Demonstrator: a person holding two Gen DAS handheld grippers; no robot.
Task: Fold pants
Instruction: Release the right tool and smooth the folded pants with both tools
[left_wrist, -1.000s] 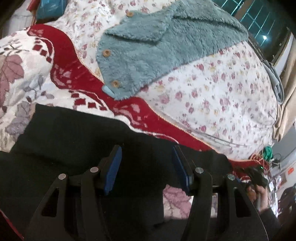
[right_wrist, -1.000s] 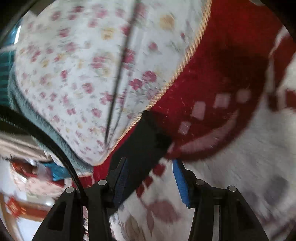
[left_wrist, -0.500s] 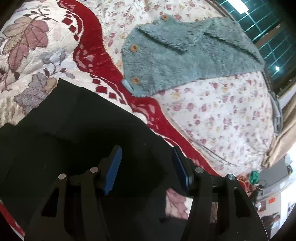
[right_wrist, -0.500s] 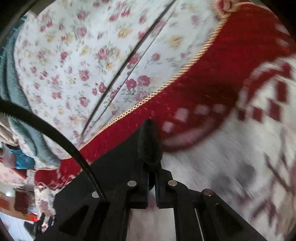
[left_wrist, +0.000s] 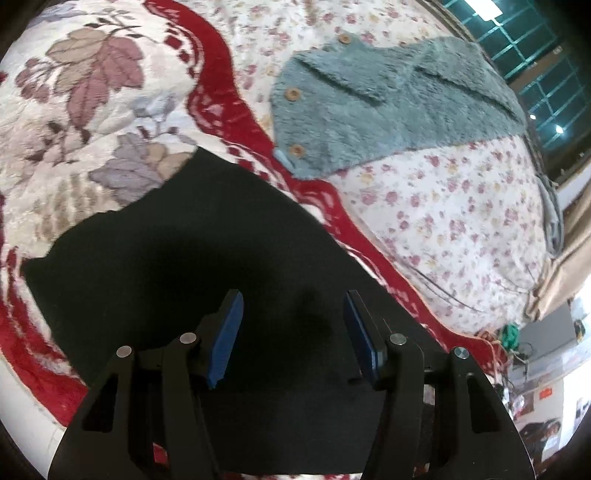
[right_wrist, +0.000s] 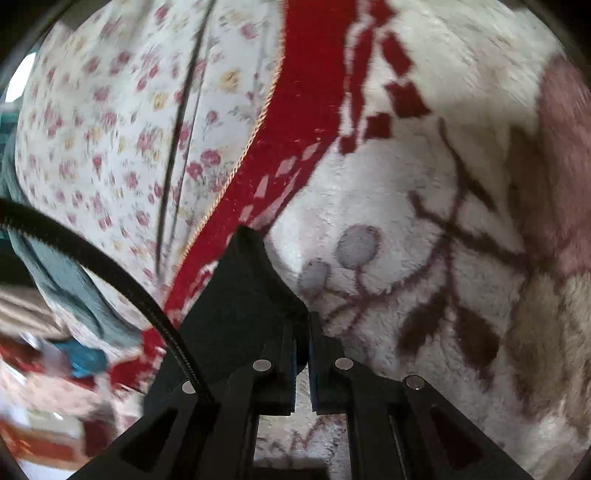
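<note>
The black pants (left_wrist: 207, 258) lie spread across the lower centre of the left wrist view, on a red-bordered leaf-patterned blanket (left_wrist: 74, 122) over the bed. In the right wrist view, 1 corner of them (right_wrist: 243, 295) rises at lower centre, pinched by the right tool (right_wrist: 303, 354), whose jaws are clenched on the cloth. To fold well, I judge that corner should be carried low and level across to meet the opposite edge, keeping the fabric taut. The left tool (left_wrist: 291, 332) hangs about half open above the cloth, gripping nothing. A teal fleece garment (left_wrist: 388, 110) lies at upper right.
</note>
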